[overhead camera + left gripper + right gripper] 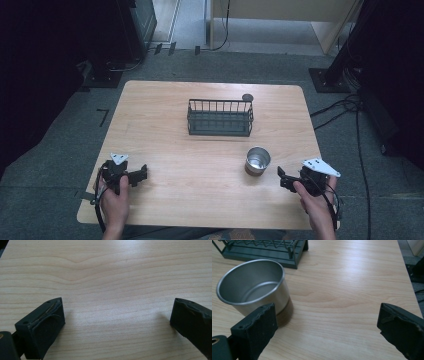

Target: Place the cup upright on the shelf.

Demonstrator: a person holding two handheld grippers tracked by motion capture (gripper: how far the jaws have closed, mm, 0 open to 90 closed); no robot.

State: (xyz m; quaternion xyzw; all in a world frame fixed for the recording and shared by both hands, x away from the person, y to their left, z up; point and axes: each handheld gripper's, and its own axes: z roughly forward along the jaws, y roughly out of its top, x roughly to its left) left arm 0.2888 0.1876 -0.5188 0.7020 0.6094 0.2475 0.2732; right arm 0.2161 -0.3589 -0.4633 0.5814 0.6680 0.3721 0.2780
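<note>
Black tongs (283,176); grey three-cornered plates (320,167)

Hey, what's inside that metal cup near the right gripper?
Nothing that can be seen: the metal cup stands upright on the table, and its shiny inner wall and most of its bottom are bare. The near rim hides the closest strip of the bottom.

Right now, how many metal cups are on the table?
1. The metal cup stands upright and empty near the right gripper, in front of the wire basket; none shows inside the basket.
</note>
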